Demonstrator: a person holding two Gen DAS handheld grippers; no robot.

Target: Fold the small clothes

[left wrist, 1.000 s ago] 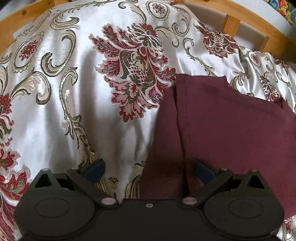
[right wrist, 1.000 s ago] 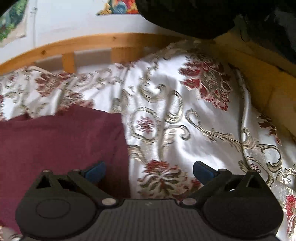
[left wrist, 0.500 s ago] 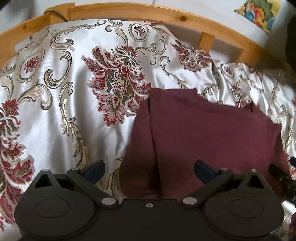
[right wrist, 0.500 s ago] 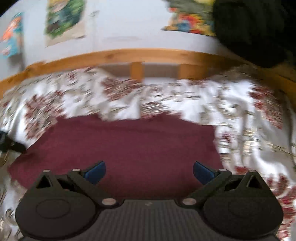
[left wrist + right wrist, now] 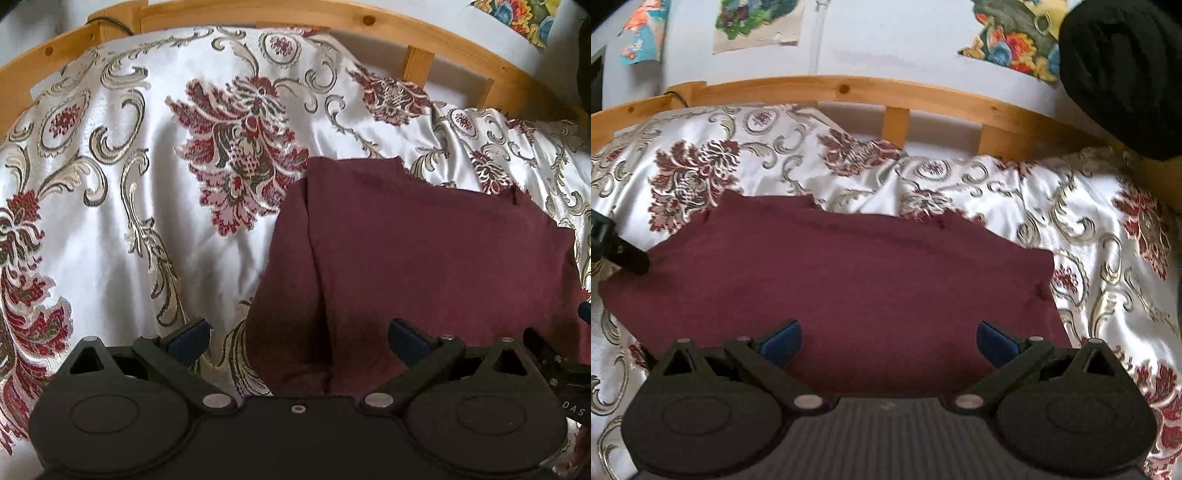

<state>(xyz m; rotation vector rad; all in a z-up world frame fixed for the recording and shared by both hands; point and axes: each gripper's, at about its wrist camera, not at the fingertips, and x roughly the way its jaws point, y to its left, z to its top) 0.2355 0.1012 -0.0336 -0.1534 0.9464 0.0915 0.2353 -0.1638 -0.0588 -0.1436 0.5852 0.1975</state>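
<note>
A maroon garment (image 5: 849, 280), matte and folded into a rough rectangle, is seen lying on a glossy floral bedspread (image 5: 122, 206) bounded at the far side by a wooden bed rail (image 5: 849, 88). Both the left gripper (image 5: 299, 336) and right gripper (image 5: 888, 338) are held spread wide above the garment's near edge, nothing pinched.

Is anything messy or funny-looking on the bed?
Nothing is spilled or torn. The dark red cloth lies mostly flat on the flowery bedspread, but its far edge is uneven and a folded strip down its left side sits slightly crooked. Both tools, left and right, are open and empty.
</note>
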